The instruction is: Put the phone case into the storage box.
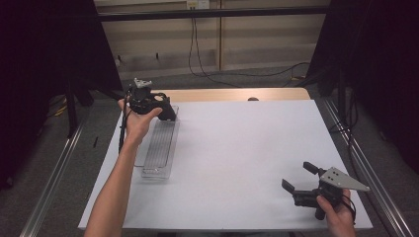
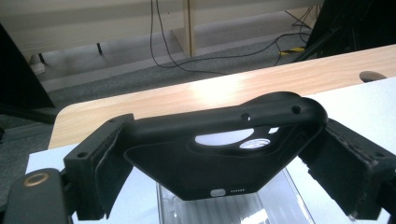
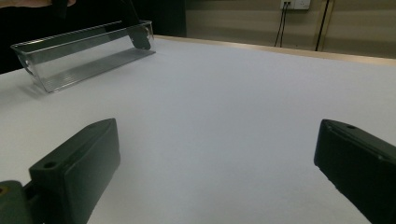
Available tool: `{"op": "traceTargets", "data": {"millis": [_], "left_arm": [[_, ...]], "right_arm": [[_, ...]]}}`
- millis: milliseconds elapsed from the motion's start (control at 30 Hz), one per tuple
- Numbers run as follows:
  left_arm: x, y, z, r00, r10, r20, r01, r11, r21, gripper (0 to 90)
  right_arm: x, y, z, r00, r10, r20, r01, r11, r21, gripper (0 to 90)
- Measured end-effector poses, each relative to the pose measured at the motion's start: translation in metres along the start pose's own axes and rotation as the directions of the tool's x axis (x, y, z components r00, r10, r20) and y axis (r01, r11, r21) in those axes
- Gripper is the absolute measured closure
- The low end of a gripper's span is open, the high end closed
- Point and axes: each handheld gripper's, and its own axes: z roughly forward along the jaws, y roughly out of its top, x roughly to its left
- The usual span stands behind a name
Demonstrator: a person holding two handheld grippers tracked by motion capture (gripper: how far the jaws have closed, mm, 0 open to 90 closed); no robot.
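Left gripper (image 2: 224,172) clamps the light, flexy phone case (image 2: 219,144) by its side edges over the tray (image 1: 160,143); right gripper (image 1: 300,178) gapes empty.

- We see a lab or test room: black curtains (image 1: 44,59) on both sides.
- Cables (image 1: 197,59) hang along the bare wall; a metal rail (image 1: 49,182) runs beside the table (image 1: 247,148).

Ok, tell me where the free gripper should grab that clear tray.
Grip a long side wall of the clear tray near its near end, coming from above. The walls are thin and upright; the left gripper holds a black phone case over the far end.
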Motion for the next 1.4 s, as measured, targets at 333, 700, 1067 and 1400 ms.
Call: {"op": "traceTargets", "data": {"millis": [333, 700, 1067, 1400], "left_arm": [[0.000, 0.000, 0.004, 0.9990, 0.019, 0.040, -0.019, 0.9998, 0.000, 12.8], [0.000, 0.003, 0.008, 0.9993, 0.027, 0.026, -0.027, 0.9996, 0.011, 13.1], [0.000, 0.004, 0.014, 0.9992, 0.018, 0.037, -0.018, 0.9998, 0.009, 12.8], [0.004, 0.004, 0.021, 0.9986, 0.017, 0.049, -0.017, 0.9998, -0.005, 11.5]], "right_arm": [[-0.001, 0.000, 0.000, 1.0000, 0.000, 0.001, 0.000, 1.000, 0.001, 0.0], [-0.001, 0.000, 0.001, 1.0000, -0.001, -0.001, 0.001, 1.000, 0.002, 0.0], [-0.001, 0.000, 0.001, 1.0000, -0.003, -0.003, 0.003, 1.000, 0.005, 0.0], [-0.002, -0.001, 0.001, 1.0000, -0.002, -0.003, 0.002, 1.000, 0.004, 0.0]]}}
